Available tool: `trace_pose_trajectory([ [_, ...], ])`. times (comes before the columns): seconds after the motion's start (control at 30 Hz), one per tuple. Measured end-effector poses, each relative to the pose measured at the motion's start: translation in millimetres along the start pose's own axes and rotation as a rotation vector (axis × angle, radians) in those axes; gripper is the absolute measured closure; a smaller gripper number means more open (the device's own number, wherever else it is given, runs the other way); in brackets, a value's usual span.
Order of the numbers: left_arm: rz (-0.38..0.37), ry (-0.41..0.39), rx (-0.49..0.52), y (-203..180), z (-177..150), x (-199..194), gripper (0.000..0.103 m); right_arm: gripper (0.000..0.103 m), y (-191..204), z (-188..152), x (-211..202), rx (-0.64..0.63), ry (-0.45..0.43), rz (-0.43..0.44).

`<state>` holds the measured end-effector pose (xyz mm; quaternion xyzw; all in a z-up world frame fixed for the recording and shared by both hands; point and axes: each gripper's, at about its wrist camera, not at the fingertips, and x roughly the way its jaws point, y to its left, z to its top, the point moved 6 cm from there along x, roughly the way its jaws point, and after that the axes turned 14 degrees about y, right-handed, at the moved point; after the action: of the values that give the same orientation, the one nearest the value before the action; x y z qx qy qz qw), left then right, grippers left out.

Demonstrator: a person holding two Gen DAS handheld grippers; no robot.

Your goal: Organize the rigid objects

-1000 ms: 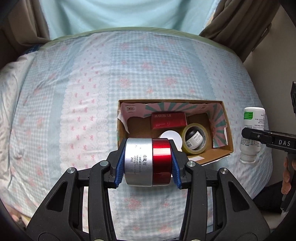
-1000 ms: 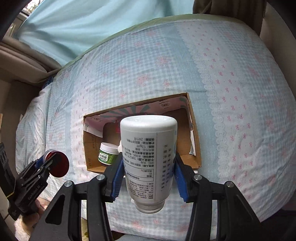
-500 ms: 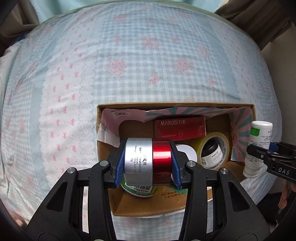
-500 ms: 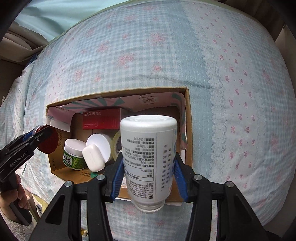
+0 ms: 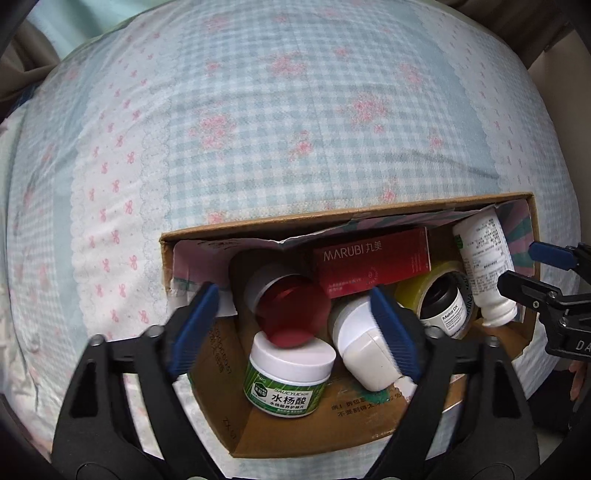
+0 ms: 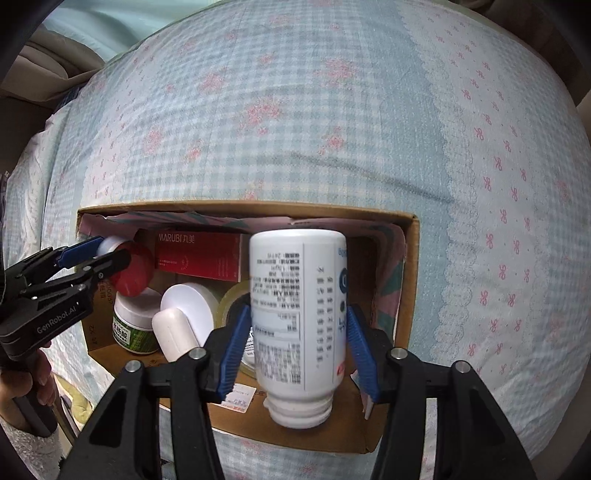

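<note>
Pretty much the whole backdrop is a bed (image 5: 280, 122) with a soft quilted cover (image 6: 332, 122): pale blue gingham panels with pink flower sprigs, plus white strips dotted with little pink bows and edged in scalloped lace trim. It puffs up a bit and has a few creases. Past the far edge there's a light aqua curtain (image 6: 122, 26), and brownish drapes (image 5: 22, 48) hang in the upper corners. A cream wall (image 5: 569, 96) shows on the right side. Lighting is soft, even daylight, no harsh shadows anywhere.
</note>
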<state>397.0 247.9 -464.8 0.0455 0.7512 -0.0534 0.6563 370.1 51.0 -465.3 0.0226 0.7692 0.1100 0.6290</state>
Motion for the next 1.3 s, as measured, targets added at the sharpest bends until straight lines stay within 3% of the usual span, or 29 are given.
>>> trace_pose_trajectory([
  [0.03, 0.007, -0.028, 0.006, 0, -2, -6, 0.000, 0.008, 0, 0, -4, 0.004, -0.020, -0.011],
  [0.07, 0.002, -0.039, 0.015, 0, -4, -11, 0.000, 0.000, 0, -2, -8, 0.008, -0.035, -0.020],
  [0.33, -0.001, -0.057, 0.002, 6, -26, -28, 0.000, 0.000, -6, -19, -19, 0.048, -0.065, -0.005],
  [0.6, 0.000, -0.129, -0.007, 5, -53, -63, 0.000, 0.000, 4, -42, -45, 0.049, -0.121, 0.010],
  [0.87, -0.003, -0.197, -0.030, 7, -100, -106, 0.000, 0.000, 17, -82, -86, 0.050, -0.203, 0.017],
  [1.1, -0.016, -0.326, -0.034, -2, -136, -179, 0.000, 0.000, 26, -124, -139, 0.070, -0.310, 0.004],
  [1.3, -0.019, -0.503, -0.058, -20, -171, -267, 0.000, 0.000, 28, -165, -210, 0.065, -0.443, -0.017],
])
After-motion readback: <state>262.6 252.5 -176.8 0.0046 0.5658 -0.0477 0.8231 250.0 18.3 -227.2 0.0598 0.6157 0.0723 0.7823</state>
